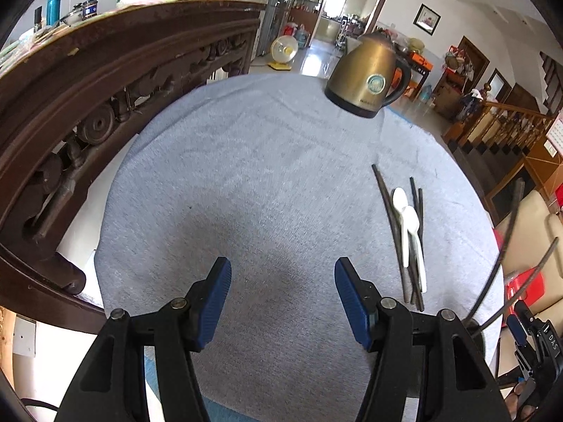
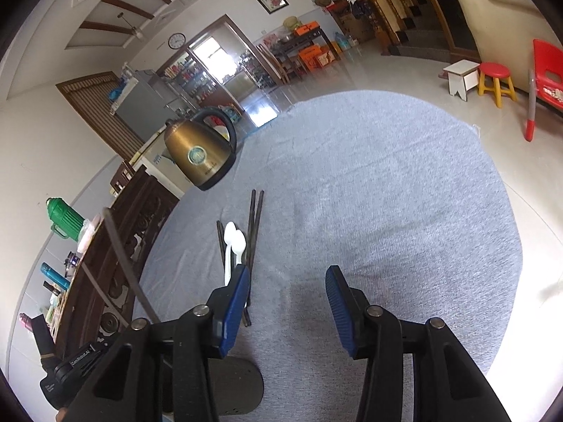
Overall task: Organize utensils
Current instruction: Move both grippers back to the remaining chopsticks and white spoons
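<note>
Several dark chopsticks (image 1: pixel 385 197) and two white plastic spoons (image 1: pixel 410 225) lie bunched together on a grey cloth (image 1: pixel 246 176). My left gripper (image 1: pixel 283 267) hangs open over bare cloth, with the bunch off to its right. In the right wrist view the spoons (image 2: pixel 234 242) and chopsticks (image 2: pixel 255 218) lie just ahead of the left finger of my right gripper (image 2: pixel 286 274). That finger covers their near ends. The right gripper is open with only cloth between its pads. A grey perforated utensil holder (image 2: pixel 239 387) sits under it, with long dark sticks (image 2: pixel 119 256) rising from the holder.
A bronze electric kettle (image 1: pixel 369 77) stands at the far side of the cloth. A carved dark wooden cabinet (image 1: pixel 88 98) runs close along the left. Beyond the cloth's right edge (image 2: pixel 492 176) are tiled floor, a red stool (image 2: pixel 494 81) and a red chair (image 2: pixel 547 70).
</note>
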The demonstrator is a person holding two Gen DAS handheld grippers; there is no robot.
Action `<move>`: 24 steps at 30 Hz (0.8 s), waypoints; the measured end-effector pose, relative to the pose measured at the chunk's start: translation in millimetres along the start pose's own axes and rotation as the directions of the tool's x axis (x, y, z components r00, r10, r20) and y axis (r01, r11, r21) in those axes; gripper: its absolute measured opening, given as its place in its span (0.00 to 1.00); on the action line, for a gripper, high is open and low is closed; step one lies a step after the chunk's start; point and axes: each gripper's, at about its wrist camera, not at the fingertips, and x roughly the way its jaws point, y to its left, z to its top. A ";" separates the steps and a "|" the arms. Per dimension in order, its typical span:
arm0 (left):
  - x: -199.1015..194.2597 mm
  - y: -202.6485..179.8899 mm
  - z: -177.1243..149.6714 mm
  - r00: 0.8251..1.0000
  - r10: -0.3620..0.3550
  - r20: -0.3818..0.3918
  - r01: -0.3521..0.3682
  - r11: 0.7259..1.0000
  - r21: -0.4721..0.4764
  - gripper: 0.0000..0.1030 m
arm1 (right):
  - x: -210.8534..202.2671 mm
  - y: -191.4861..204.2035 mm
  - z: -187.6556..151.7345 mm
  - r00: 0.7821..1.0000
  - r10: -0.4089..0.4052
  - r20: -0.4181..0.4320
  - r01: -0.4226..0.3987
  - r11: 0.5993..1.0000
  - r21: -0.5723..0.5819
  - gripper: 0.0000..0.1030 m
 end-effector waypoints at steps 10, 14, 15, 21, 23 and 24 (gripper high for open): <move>40.4 -17.0 16.7 0.999 -0.001 -0.047 0.004 0.998 0.059 0.60 | 41.7 -8.3 -1.9 0.997 -0.004 -0.077 0.006 1.000 0.027 0.44; 58.2 -28.1 25.6 0.998 -0.005 -0.058 0.010 0.996 0.092 0.60 | 67.3 -5.8 5.7 0.993 -0.006 -0.116 0.008 1.000 0.021 0.43; 62.0 -30.1 27.0 0.998 -0.006 -0.062 0.012 0.995 0.098 0.60 | 74.3 -4.5 8.8 0.992 -0.003 -0.126 0.006 1.000 0.016 0.43; 89.4 -40.7 40.2 0.996 -0.007 -0.092 0.019 0.992 0.127 0.60 | 133.4 5.4 40.0 0.978 0.033 -0.207 -0.033 0.999 0.000 0.43; 97.3 -43.5 46.3 0.995 -0.008 -0.104 0.022 0.990 0.137 0.60 | 157.4 13.0 54.3 0.973 0.037 -0.228 -0.040 0.999 -0.009 0.43; 101.4 -45.2 49.7 0.994 -0.010 -0.110 0.025 0.989 0.143 0.60 | 170.7 18.4 63.0 0.971 0.033 -0.235 -0.039 0.999 -0.022 0.43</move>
